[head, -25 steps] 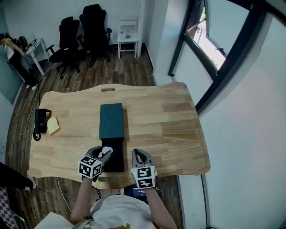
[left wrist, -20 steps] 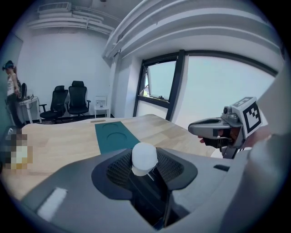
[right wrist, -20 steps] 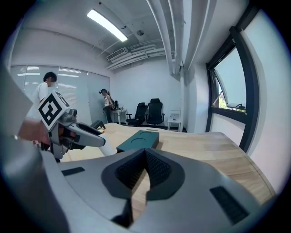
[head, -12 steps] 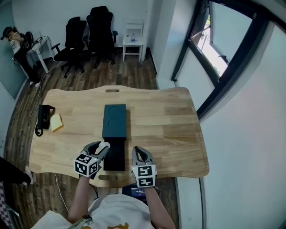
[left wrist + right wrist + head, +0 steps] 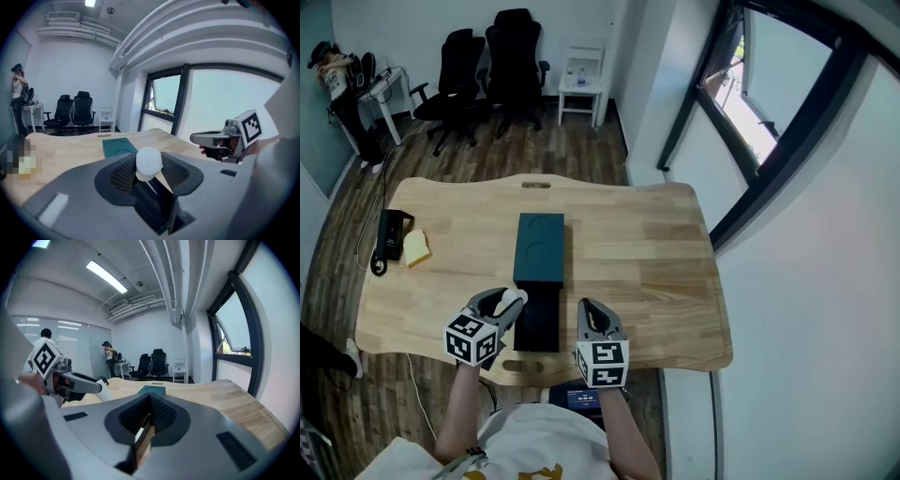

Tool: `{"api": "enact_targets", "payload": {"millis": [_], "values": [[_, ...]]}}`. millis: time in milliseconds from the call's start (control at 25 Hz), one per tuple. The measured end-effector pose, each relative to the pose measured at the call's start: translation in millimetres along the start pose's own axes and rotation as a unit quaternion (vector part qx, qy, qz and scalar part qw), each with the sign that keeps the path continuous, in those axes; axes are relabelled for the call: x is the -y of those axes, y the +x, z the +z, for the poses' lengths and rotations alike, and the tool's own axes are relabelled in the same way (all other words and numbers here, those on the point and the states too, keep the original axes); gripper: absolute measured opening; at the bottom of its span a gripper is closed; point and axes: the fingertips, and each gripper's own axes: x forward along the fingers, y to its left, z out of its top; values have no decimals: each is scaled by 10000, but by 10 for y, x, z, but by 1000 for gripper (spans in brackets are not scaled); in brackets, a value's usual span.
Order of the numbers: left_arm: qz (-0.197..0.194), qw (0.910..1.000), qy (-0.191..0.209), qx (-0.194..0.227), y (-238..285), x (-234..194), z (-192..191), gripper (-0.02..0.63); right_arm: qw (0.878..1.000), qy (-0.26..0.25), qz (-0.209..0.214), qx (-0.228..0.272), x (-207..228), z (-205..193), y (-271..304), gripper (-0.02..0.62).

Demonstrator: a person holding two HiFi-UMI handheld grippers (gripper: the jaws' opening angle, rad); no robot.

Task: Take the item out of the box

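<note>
A dark teal box part with two round recesses lies in the middle of the wooden table. Against its near end lies a black open box. My left gripper hovers just left of the black box, shut on a small white rounded item, which sits between its pads. The black box shows below the jaws. My right gripper hangs over the table's near edge, right of the black box, jaws together and holding nothing.
A black device with a cable and a yellow thing lie at the table's left end. Behind the table stand black office chairs and a white side table. A window runs along the right.
Both grippers have risen a little above the table. The left one has drifted left, away from the black box, with the white item still in it.
</note>
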Motion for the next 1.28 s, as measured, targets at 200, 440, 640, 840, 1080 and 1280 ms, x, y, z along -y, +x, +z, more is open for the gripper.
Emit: {"api": "enact_targets", "payload": {"millis": [200, 440, 640, 840, 1080, 1280], "values": [[-46, 9998, -81, 196, -37, 11, 62, 170, 9999, 89, 29, 37, -17, 27, 3, 6], [-47, 9995, -26, 308, -65, 8, 115, 170, 9997, 163, 125, 109, -84, 74, 7, 6], [-18, 9995, -41, 314, -66, -26, 98, 170, 9997, 181, 150, 86, -92, 36, 36, 6], [-8, 9994, -41, 352, -67, -15, 136, 170, 9998, 172, 116, 83, -59, 43, -14, 6], [23, 9993, 39, 373, -57, -34, 173, 170, 9997, 184, 118, 105, -65, 42, 13, 6], [91, 9993, 309, 211, 31, -22, 137, 170, 9997, 161, 162, 109, -94, 35, 31, 6]]}}
